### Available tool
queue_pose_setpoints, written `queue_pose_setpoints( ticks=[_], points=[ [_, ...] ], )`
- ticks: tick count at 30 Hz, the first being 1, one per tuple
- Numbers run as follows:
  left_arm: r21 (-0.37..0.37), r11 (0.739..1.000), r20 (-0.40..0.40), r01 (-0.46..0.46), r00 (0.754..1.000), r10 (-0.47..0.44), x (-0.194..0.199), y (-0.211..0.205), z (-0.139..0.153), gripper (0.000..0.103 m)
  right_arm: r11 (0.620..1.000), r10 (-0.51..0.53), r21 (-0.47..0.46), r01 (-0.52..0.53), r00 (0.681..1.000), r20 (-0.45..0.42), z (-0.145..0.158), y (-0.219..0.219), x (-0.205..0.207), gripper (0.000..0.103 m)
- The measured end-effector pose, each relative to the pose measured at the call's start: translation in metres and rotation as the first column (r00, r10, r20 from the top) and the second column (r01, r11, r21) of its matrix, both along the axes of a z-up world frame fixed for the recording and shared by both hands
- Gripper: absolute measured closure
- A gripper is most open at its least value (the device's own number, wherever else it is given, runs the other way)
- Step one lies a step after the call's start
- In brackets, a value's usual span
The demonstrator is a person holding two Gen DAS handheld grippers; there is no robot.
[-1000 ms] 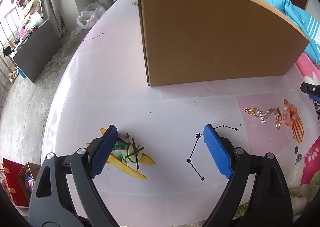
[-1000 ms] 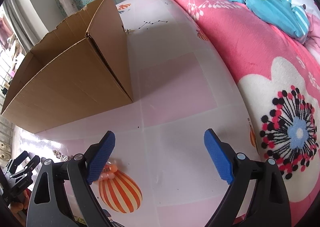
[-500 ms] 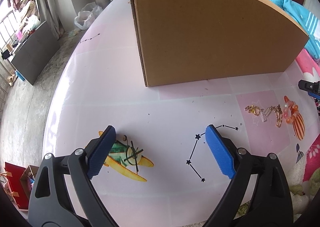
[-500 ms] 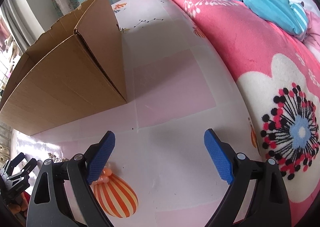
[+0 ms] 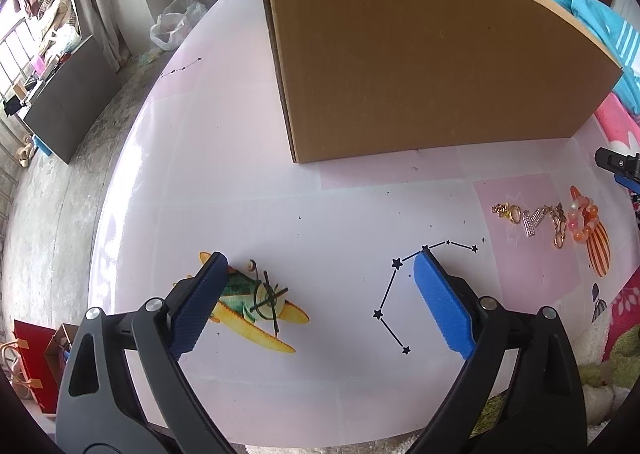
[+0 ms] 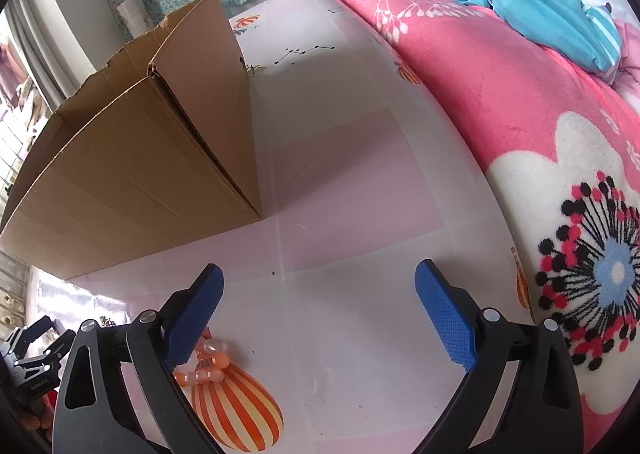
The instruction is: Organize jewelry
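Meanwhile, both blue-padded grippers, left (image 5: 320, 306) and right (image 6: 318, 314), just widening, hover spread and empty near orange beaded bracelet (image 5: 582, 219) and brown cardboard box (image 5: 420, 57).

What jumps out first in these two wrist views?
The big cardboard box fills the far half of the table. Right of it, near the table's edge, lies a small cluster of gold jewelry beside an orange bead bracelet. Both grippers hang open and empty over the table.
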State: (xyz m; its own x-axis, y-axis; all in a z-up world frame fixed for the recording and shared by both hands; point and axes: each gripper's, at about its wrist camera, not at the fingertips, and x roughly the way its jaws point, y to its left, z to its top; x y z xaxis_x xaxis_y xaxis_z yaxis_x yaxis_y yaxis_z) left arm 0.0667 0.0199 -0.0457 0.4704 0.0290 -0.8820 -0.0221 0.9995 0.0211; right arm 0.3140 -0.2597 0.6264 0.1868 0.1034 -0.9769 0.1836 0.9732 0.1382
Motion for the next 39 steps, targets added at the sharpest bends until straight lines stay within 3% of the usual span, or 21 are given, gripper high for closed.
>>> queue_pose_setpoints(
  ticks=[22,31,39],
  points=[
    [-0.003,1.000,-0.014,0.014,1.000,-0.014,-0.0033,-0.0070,0.0023,0.008,0.999,0.037,-0.016,-0.038,0.999,-0.016,-0.0023,0.0069,0.0002,0.008],
    [-0.004,1.000,-0.024,0.002,1.000,-0.002,-0.0037,-0.0087,0.0043,0.008,0.998,0.004,0.058,-0.004,1.000,0.009,-0.0013,-0.0002,-0.0017,0.007],
    [-0.005,1.000,-0.021,0.000,1.000,0.000,-0.0035,-0.0077,0.0037,0.008,1.000,0.031,-0.001,-0.031,1.000,-0.007,-0.0032,0.0080,-0.0014,0.007]
  ],
)
